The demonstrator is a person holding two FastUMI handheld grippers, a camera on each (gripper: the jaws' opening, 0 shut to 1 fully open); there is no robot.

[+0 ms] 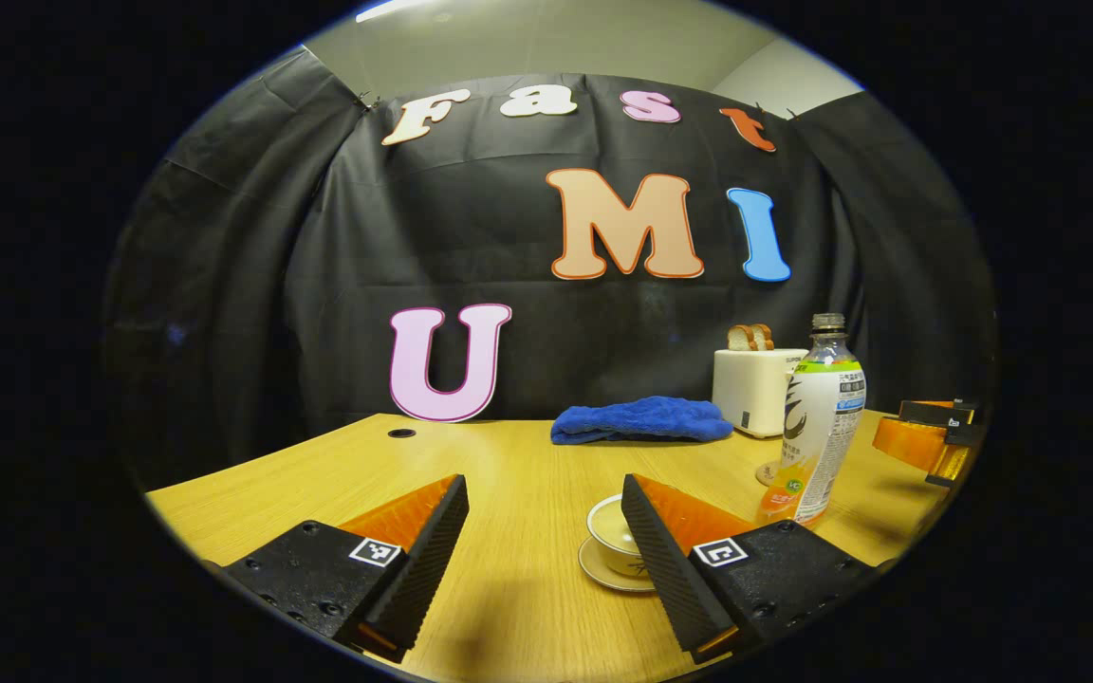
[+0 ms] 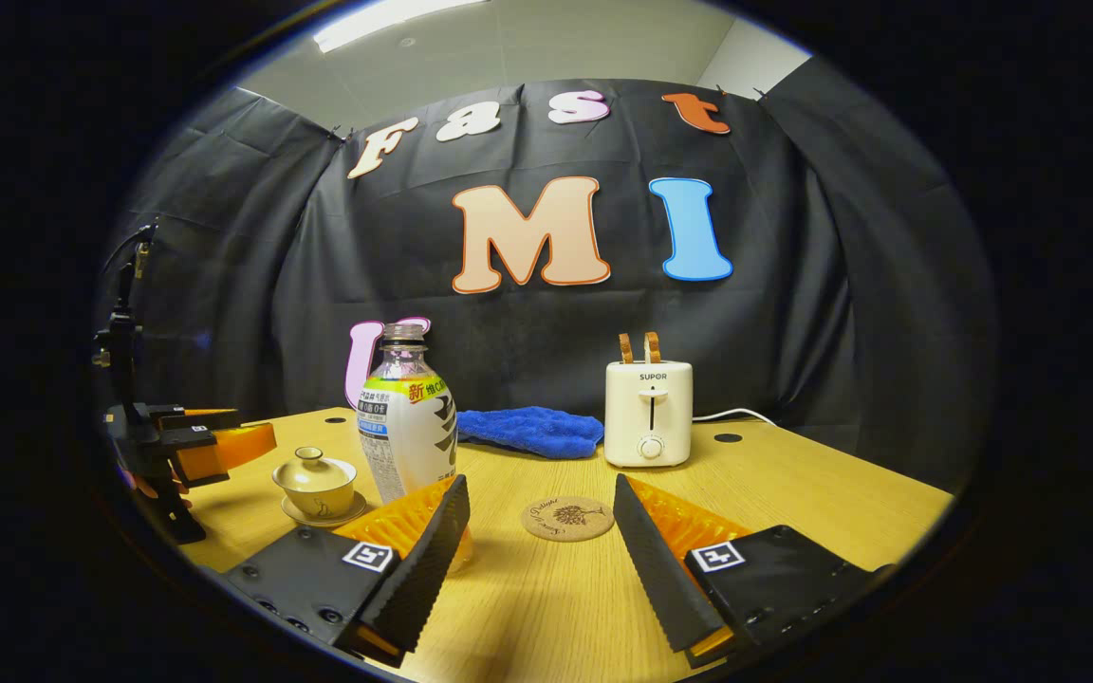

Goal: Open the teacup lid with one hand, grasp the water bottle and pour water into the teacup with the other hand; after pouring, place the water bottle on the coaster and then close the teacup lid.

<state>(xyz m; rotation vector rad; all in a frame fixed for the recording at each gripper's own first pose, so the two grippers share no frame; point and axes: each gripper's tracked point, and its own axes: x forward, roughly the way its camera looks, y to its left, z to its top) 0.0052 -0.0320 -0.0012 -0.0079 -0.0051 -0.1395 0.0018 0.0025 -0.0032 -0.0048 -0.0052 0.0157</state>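
Left gripper view: left gripper (image 1: 544, 550) jaws wide apart, nothing between them, hovering low over table (image 1: 471, 465). Teacup (image 1: 615, 537) on its saucer (image 1: 603, 574) sits just ahead, partly behind the R finger, so gripper is offset to the cup's left. Water bottle (image 1: 820, 427) stands upright just beside cup, far side.

Right gripper view: right gripper (image 2: 539, 550) also spread open, empty. Bottle (image 2: 406, 422) just past its L finger, cap on. Lid (image 2: 314, 465) on the teacup (image 2: 315, 486), knob up. Coaster (image 2: 566, 519) bare, straight ahead btw the fingers. Left gripper (image 2: 224, 441) seen near cup.

Step, my read: lid not yet off. To do well: centre L jaws over knob, come down straight, pinch knob only, lift vertical so cup/saucer don't drag. R gripper should shift left to take bottle mid-body. Bottle is close to cup, so approach w/o knocking either.

Bg: blue cloth (image 2: 529, 432), toaster (image 2: 649, 413), well back.
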